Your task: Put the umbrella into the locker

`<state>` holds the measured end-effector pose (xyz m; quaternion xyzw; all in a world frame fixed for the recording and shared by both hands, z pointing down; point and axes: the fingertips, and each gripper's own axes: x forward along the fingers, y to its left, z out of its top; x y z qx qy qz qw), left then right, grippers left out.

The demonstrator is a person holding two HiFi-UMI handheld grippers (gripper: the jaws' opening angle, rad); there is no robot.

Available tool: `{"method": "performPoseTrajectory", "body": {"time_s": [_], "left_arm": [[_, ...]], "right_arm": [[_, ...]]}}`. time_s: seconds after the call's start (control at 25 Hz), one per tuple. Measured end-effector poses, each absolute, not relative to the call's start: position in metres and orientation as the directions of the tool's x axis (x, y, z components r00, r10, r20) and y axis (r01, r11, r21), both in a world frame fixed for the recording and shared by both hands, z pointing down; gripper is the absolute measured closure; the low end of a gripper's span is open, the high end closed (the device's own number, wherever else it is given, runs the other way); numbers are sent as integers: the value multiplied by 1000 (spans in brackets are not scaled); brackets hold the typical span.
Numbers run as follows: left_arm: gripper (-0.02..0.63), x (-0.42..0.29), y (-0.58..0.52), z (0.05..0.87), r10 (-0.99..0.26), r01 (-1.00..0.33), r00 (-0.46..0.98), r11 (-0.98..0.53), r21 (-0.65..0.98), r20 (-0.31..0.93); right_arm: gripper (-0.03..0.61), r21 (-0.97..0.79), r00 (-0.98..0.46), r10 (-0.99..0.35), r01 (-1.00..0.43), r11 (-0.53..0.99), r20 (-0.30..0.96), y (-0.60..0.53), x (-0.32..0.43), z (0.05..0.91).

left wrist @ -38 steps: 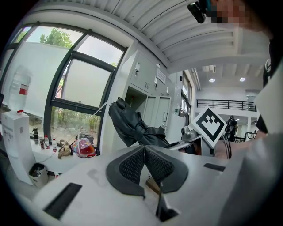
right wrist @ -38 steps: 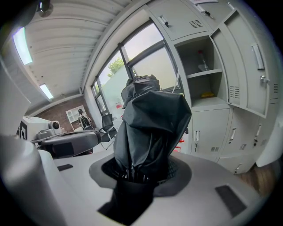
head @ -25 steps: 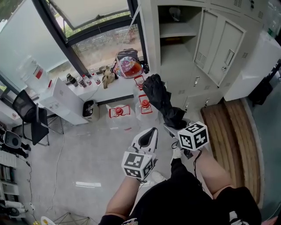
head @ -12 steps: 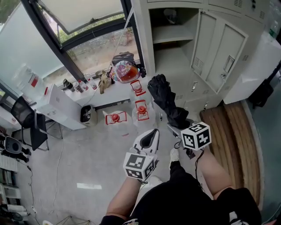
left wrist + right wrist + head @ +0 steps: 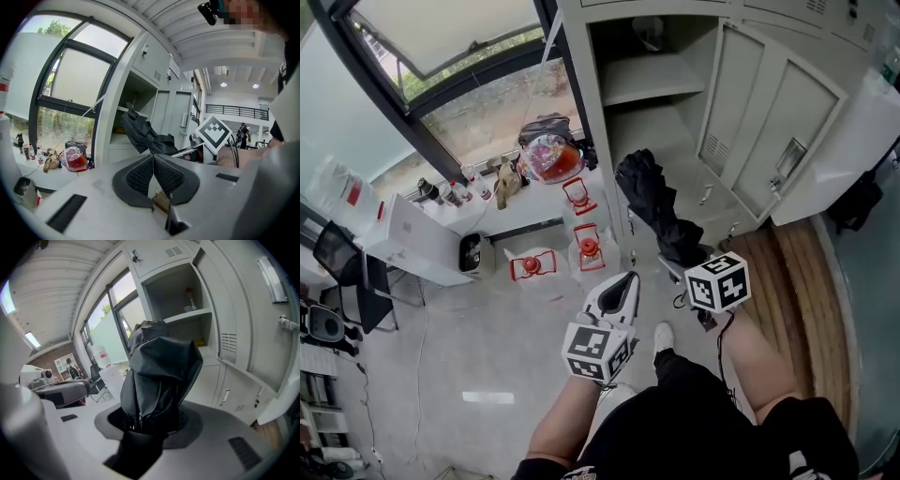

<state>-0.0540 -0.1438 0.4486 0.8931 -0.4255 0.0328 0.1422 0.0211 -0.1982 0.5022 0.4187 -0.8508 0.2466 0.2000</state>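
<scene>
The umbrella, a floppy black bundle, is clamped at its lower end by the right gripper. The jaws are pressed into the folded fabric and the rest sticks up and forward. It's held in the air just in front of the locker, near the left front edge of the open compartment, and nothing of it can be seen inside yet. The left gripper is carried beside it with its jaws closed together and nothing between them, so no support is being given to the load.

What could go sideways, judged from here:

- The bundle is gripped low and on soft cloth only. It could be levered over or dragged out of the jaws if the loose top gets caught on the shelf edge or on the locker's front frame. The loose folds would probably be snagged first.
- The open door at the right side of the compartment could be clipped by the right gripper if the entry is made too far over.
- The red-capped jugs on the floor by the locker's left corner might be kicked if a step is taken closer.
- If the umbrella is let go too near the compartment's front edge, it'd likely be tipped back out.
</scene>
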Motion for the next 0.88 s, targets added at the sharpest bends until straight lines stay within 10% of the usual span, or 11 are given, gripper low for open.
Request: {"method": "performPoseTrajectory", "body": {"time_s": [0.88], "left_arm": [[597, -2, -262, 443, -763, -786, 617, -588, 189, 194]], "right_arm": [[360, -111, -531, -592, -794, 598, 606, -357, 58, 501]]}}
